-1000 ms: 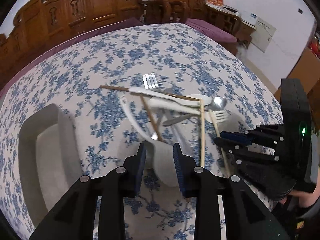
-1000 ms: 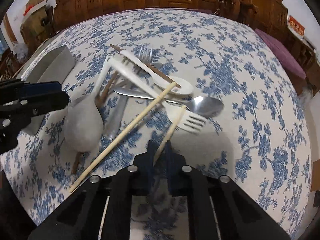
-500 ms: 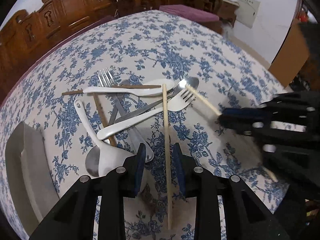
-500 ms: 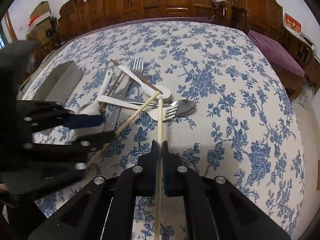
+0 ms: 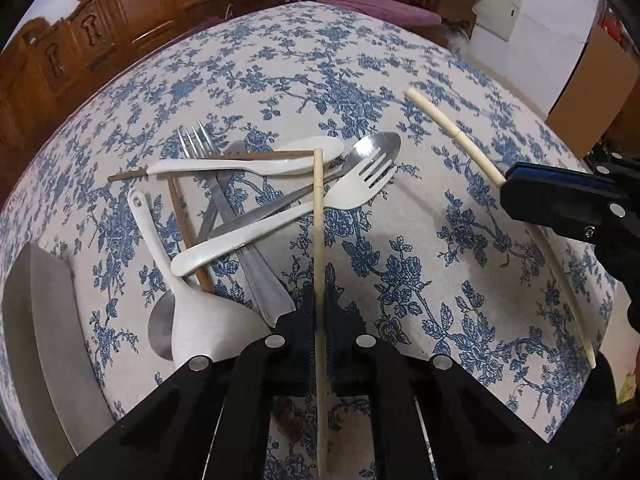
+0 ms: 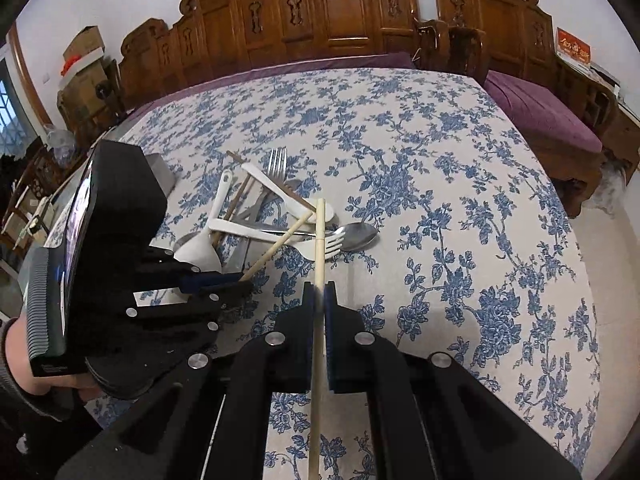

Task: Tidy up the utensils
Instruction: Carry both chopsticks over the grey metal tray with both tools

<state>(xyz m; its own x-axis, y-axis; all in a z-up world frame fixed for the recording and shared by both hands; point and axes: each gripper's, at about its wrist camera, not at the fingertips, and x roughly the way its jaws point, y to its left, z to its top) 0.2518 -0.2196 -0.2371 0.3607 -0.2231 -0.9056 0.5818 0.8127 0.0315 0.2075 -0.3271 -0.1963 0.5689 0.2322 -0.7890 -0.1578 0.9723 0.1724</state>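
Large surface (image 6: 460, 168) draped in a white cloth printed with blue flowers, bounded at its far edge by carved brown wooden chair backs (image 6: 340, 8); the cloth's right half and near right corner lie bare, giving open room on that side. Grey rectangular metal tray (image 5: 36, 320) at the left edge of the left wrist view, its long rim just beside the utensil heap. Left tool (image 5: 319, 308), clenched on a pale wooden chopstick (image 5: 318, 216) whose far tip rests across the heap. Right tool (image 6: 319, 300), clenched on a second pale wooden chopstick (image 6: 319, 240), which in the left wrist view stands clear above the bare cloth to the right of the heap. Heap near the surface's middle: white ceramic ladle-spoon (image 5: 200, 320), white plastic fork (image 5: 304, 212), white plastic spoon (image 5: 248, 166), polished steel spoon (image 5: 376, 146), steel fork (image 5: 196, 140), and dark brown chopsticks (image 5: 184, 220), crossing and touching one another.
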